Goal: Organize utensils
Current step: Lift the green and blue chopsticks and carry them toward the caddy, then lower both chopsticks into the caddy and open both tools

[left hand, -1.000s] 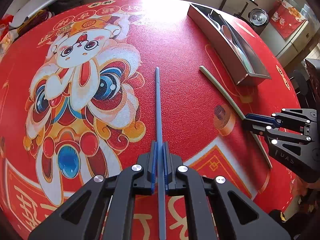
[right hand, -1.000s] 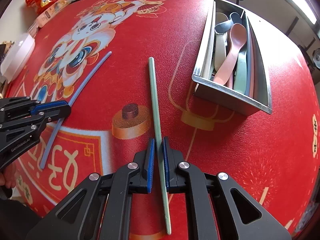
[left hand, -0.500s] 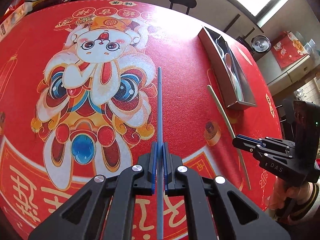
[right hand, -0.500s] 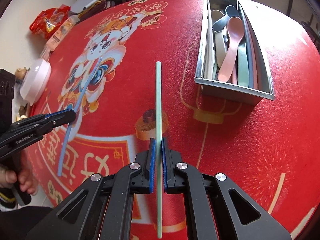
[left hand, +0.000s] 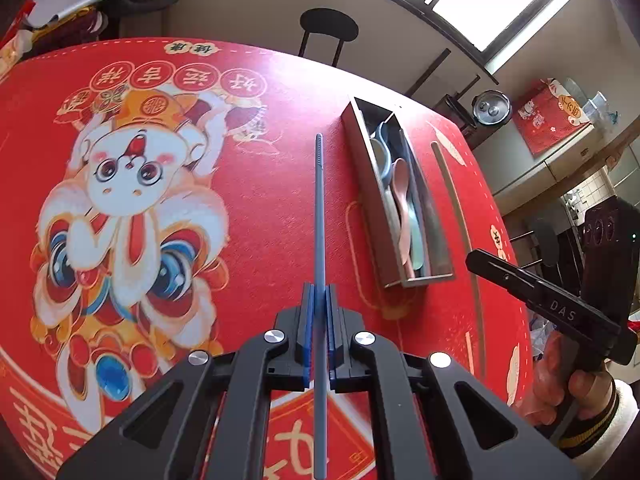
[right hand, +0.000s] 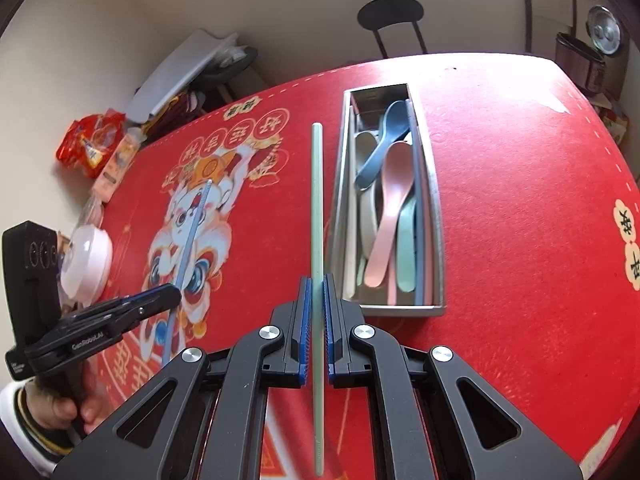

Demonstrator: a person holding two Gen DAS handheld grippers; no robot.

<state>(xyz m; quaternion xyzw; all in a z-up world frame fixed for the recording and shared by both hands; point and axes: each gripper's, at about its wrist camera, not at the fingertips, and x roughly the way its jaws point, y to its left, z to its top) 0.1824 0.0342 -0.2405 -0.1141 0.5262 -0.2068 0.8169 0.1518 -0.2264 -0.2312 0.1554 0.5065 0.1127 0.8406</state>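
Plastic by the look, light, stiff and slippery, the blue chopstick in the closed left gripper and green chopstick in the closed right gripper hang pinched near mid-length, left of the tray.

A lived-in home dining area: a round table spread with a festive red cloth showing a cartoon lion dancer, a black chair against the wall, snack packets at the table's edge, a pressure cooker and tiled kitchen counters off to the side.
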